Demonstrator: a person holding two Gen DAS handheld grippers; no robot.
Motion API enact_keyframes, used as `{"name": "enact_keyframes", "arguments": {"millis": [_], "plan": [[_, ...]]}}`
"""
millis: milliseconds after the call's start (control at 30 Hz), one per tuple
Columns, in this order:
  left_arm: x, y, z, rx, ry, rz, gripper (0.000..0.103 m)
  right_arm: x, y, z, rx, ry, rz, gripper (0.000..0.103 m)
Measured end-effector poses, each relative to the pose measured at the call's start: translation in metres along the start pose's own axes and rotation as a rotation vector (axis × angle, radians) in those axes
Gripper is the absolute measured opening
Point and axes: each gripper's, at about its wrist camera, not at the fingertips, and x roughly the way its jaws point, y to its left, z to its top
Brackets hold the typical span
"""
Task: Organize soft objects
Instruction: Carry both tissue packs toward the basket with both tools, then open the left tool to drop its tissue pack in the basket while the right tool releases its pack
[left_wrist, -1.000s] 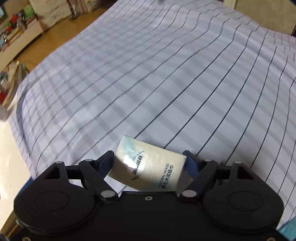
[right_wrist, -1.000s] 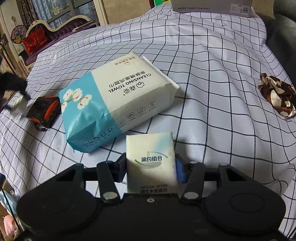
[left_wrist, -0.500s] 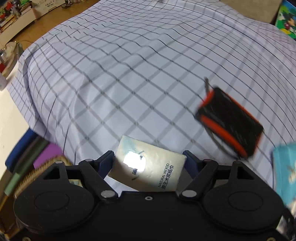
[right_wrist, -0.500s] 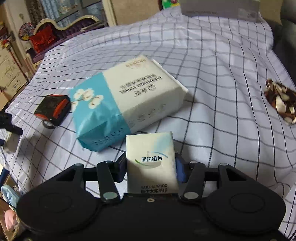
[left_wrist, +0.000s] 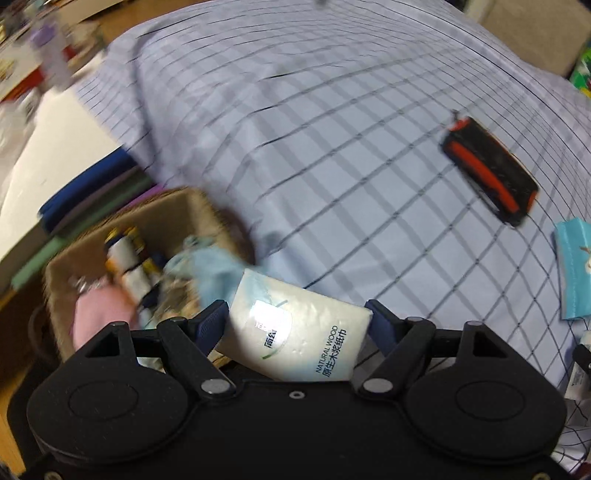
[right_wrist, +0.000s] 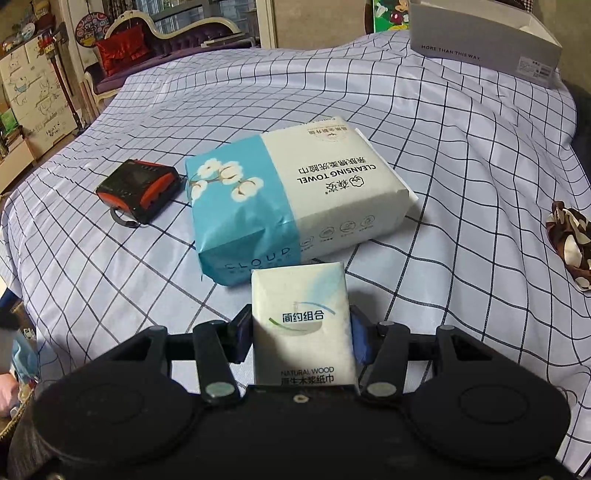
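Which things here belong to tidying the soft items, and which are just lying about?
Job:
- tissue pack in left claw
- tissue pack in right claw
- towel pack
- scrunchie
- basket

Lying about:
- black-orange case
- grey box

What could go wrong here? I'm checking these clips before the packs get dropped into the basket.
1. The left gripper holds its tissue pack tilted, at the near edge of the basket; released now, it might catch the rim or land on the bedspread.
2. The basket already looks crowded with soft things, so a pack might sit high and slide off.
3. The right gripper grips its tissue pack low, so it might pivot.
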Motion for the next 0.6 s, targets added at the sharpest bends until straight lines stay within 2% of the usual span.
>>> {"name": "enact_keyframes", "arguments": {"millis": [200,333,500,600], "plan": [[-0.02,0.048,-0.022,-0.131,-0.057,0.049,0.075,0.007,0.007,0.004,-0.031,0.052,-0.031,0.051],[-0.024,0.075,-0.037,-0.202,-0.079,0.115,0.075,0.009,0.017,0.005,-0.078,0.084,-0.067,0.051],[-0.013,0.106,-0.053,-0.295,-0.029,0.102,0.075,0.004,0.034,0.006,-0.144,0.108,-0.116,0.051],[-0.006,0.116,-0.057,-0.317,-0.011,0.102,0.075,-0.004,0.051,0.004,-0.155,0.136,-0.077,0.051]]}}
